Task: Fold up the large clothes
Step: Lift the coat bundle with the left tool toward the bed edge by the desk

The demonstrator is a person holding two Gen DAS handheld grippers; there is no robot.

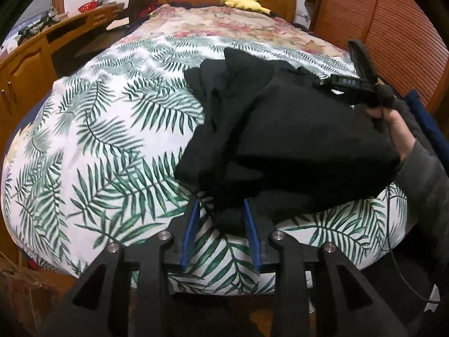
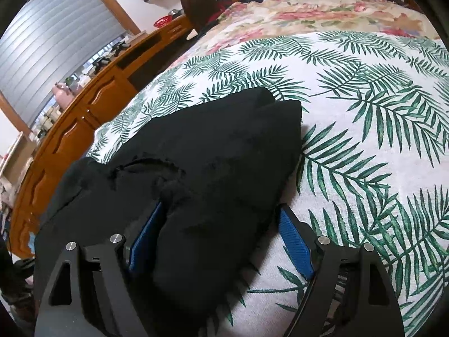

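Lying bunched on the leaf-print bedspread point(image 1: 92, 129), the black garment point(image 1: 280, 140) occupies the centre-right of the left wrist view, from about two to five o'clock, with the wooden dresser point(image 1: 31, 64) at ten o'clock and a yellow plush toy point(image 1: 242, 1) at twelve. At six o'clock the left gripper point(image 1: 221, 233) has a fold of the cloth between its blue pads point(image 1: 190, 233); the jaws stand partly parted, and no firm pinch is evident. At three o'clock the person's hand point(image 1: 398, 132) carries the other tool. In the right wrist view the right gripper point(image 2: 221, 241) straddles a thick lobe of the garment point(image 2: 213, 151), jaws spread wide, the right pad clear of the cloth. Probable hazard: with neither grip secure, any lift would let the fabric slip and the bundle sag unfolded; closing on several layers would drag the pile crooked.
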